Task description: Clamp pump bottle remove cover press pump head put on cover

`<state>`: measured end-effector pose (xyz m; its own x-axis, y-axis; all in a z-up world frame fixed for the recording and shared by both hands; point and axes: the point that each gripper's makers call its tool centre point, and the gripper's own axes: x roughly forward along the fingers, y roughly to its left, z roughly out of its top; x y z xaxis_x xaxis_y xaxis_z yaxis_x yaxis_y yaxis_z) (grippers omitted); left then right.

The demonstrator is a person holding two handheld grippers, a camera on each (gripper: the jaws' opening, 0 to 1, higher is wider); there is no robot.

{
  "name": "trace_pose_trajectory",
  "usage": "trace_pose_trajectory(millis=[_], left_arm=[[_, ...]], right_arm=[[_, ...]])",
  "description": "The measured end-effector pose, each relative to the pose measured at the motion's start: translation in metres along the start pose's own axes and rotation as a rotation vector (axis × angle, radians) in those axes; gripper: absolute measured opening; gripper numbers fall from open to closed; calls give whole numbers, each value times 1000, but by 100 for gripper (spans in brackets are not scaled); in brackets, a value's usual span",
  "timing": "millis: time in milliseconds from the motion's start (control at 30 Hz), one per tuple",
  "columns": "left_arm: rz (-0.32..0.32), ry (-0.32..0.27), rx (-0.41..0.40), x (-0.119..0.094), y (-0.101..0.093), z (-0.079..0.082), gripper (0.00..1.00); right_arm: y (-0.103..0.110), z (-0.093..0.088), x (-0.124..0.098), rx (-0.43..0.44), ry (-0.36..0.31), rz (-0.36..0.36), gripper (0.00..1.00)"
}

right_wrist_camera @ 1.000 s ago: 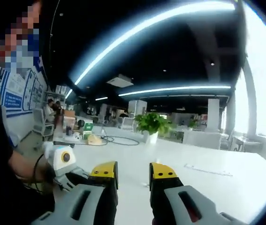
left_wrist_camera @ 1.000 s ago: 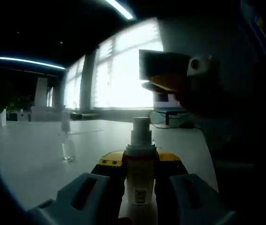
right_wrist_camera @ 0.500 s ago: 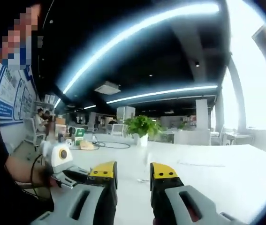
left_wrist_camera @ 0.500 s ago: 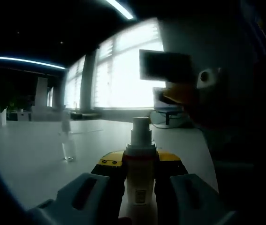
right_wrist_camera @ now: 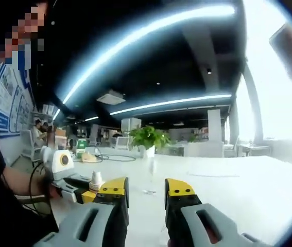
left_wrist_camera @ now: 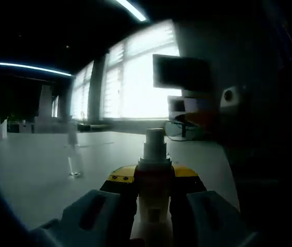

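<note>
Right gripper (right_wrist_camera: pixel 147 191) has swung aside, jaws apart; left gripper (left_wrist_camera: pixel 153 177) clamps uncapped white pump bottle (left_wrist_camera: pixel 153 175)

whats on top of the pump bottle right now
The pump bottle, clamped in the left hand-held gripper, has its bare pump head on top, no cover on it. The jaws hide much of the bottle's sides.

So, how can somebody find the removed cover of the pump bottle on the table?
Look at the wide white table before the bright windows. Left of the pump bottle clamped in the left gripper, a small cover stands alone. It is clear, unlike the opaque white bottle.
</note>
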<state>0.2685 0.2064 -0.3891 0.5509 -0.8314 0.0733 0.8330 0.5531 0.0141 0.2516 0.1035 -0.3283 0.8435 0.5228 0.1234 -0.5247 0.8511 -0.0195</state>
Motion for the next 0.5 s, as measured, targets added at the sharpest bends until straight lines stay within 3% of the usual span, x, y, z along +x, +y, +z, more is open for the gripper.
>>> trace_pose_trajectory(millis=[500], left_arm=[[1, 0, 2, 0, 1, 0, 14]], right_arm=[[-15, -12, -13, 22, 70, -28, 20]])
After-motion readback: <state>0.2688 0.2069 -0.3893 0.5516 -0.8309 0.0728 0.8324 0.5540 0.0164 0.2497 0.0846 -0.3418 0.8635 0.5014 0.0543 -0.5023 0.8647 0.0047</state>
